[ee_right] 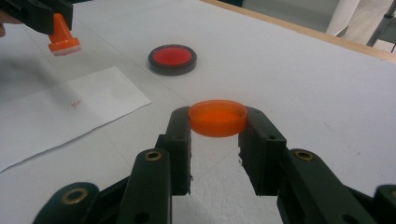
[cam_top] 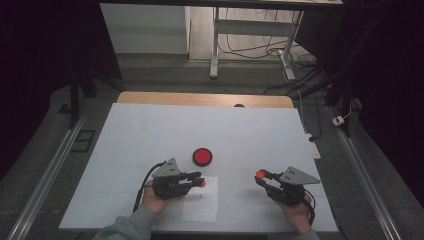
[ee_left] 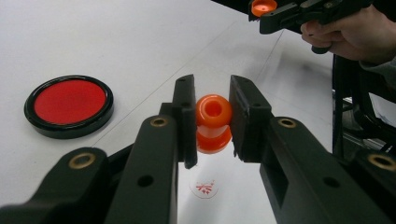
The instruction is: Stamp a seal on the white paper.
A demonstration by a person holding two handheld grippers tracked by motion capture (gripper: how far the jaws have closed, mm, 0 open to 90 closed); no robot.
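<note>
Near the counter's [cam_top: 125, 130] front edge, left of middle, the left tool [cam_top: 199, 181] is clamped on an orange stamp [ee_left: 213, 123], held just above a white paper sheet [cam_top: 201, 200] bearing a small red print [ee_left: 204, 188]. Just behind the sheet, a round red ink pad [cam_top: 202, 156] rests on the counter. Toward the front right corner, the right tool [cam_top: 261, 175] is clamped on an orange cap [ee_right: 217, 117].
</note>
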